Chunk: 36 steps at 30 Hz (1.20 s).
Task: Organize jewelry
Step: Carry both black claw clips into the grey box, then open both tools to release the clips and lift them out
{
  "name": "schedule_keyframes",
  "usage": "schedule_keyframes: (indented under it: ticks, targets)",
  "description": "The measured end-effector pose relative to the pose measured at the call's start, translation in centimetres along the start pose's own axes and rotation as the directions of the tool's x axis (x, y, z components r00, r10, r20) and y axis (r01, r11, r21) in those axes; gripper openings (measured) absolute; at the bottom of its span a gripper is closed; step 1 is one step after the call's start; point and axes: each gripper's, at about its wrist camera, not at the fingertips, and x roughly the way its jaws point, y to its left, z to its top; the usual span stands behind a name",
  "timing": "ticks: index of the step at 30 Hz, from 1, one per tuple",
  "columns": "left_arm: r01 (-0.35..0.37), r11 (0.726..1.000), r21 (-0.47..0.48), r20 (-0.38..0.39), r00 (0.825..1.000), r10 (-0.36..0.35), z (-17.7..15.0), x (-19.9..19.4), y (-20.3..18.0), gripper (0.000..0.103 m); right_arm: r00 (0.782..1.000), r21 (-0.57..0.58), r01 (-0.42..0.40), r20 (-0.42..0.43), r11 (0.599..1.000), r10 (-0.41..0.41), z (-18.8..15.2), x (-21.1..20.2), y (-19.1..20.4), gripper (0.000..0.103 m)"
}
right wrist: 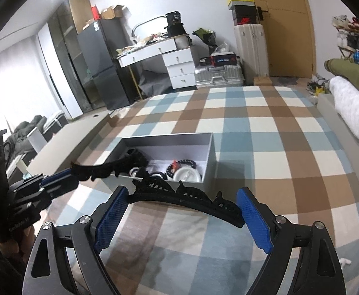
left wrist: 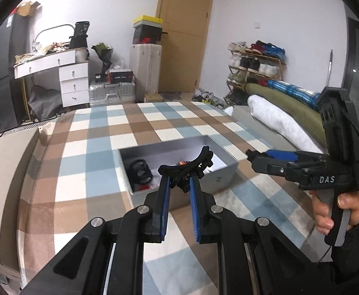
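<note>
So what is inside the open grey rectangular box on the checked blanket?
Inside the grey box: a white round case, a black beaded bracelet, a small red piece and a black bundle. The held black hair clip hides the near corner.

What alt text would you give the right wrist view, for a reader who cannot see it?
The right gripper holds a long black hair clip crosswise between wide-set blue pads, above a checked bedspread. Ahead lies an open grey box of black and white accessories, and at left the left gripper grips a second black clip by its end.
</note>
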Motion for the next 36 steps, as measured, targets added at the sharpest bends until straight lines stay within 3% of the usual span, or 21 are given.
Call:
schedule_keyframes:
  ticks: [6,11,15,23,36]
  targets:
    - [-0.015,0.999,-0.041,-0.024,1.000,0.014,1.2,3.3,1.6,0.011,1.000,-0.003,-0.018,-0.005,1.000,0.018,1.8,2.0,0.5,0.090]
    - [-0.037,0.999,-0.023,-0.073,0.997,0.035,1.7,6.3,1.8,0.011,0.993,0.024,-0.106,-0.042,0.994,0.107,2.6,4.7,0.7,0.090]
    - [-0.043,0.999,-0.026,-0.109,0.993,0.040,1.3,7.5,2.3,0.011,0.995,0.018,-0.076,-0.059,0.997,0.077,2.7,6.1,0.7,0.090]
    - [-0.052,0.998,-0.020,-0.136,0.990,0.048,0.9,7.9,2.2,0.011,0.996,-0.076,-0.059,-0.077,0.995,0.053,3.0,7.3,2.4,0.090]
    - [-0.029,0.999,-0.022,-0.124,0.992,0.026,1.0,6.3,1.3,0.011,0.997,-0.085,-0.037,-0.066,0.996,0.032,2.6,7.2,2.7,0.091]
